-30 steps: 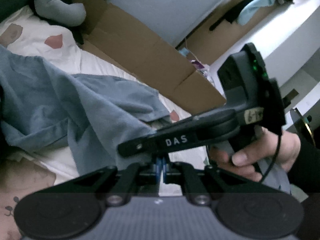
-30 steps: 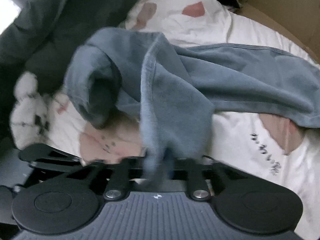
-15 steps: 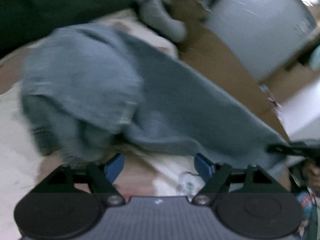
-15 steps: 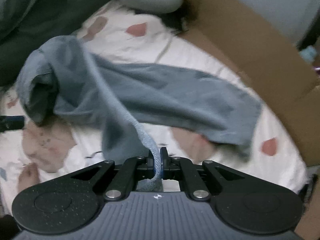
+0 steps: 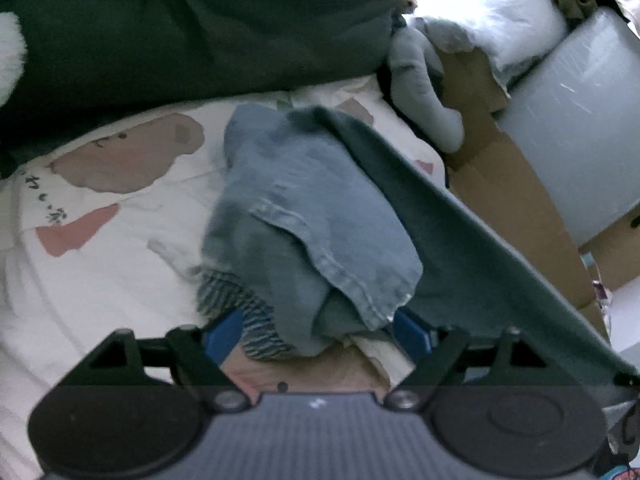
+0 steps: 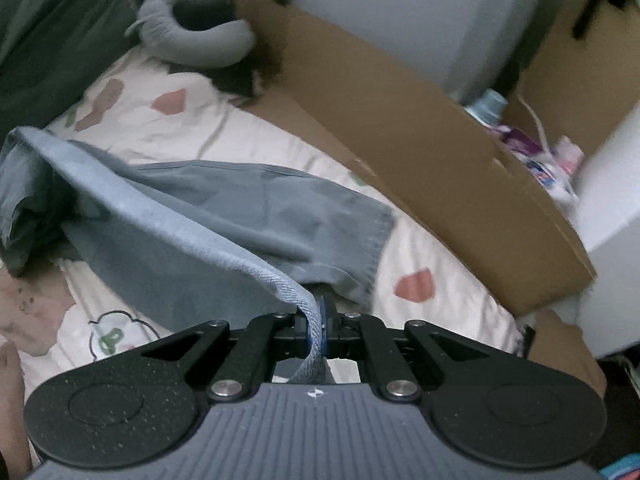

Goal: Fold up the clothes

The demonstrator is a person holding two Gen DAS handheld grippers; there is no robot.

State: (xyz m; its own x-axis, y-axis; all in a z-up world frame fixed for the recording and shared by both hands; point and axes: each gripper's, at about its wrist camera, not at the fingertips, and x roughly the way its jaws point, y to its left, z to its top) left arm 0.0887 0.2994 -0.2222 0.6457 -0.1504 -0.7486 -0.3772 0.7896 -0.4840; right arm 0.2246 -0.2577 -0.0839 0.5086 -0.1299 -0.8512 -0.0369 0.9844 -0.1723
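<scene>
Jeans [image 6: 224,216] on the bed [image 6: 248,144]: we clamp their hem in our right tool [image 6: 316,326]; our left tool [image 5: 316,334], fingers apart, straddles the bunched end

jeans [image 6: 224,208] on bedsheet [image 6: 420,240] | cardboard [image 6: 420,128] right | neck pillow [image 6: 192,32] behind

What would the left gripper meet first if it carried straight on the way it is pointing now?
Most likely the bunched end of the blue jeans, lying between and just ahead of the open left gripper. Its striped inner lining sits nearest the left pad, though the exact depth is unclear.
</scene>
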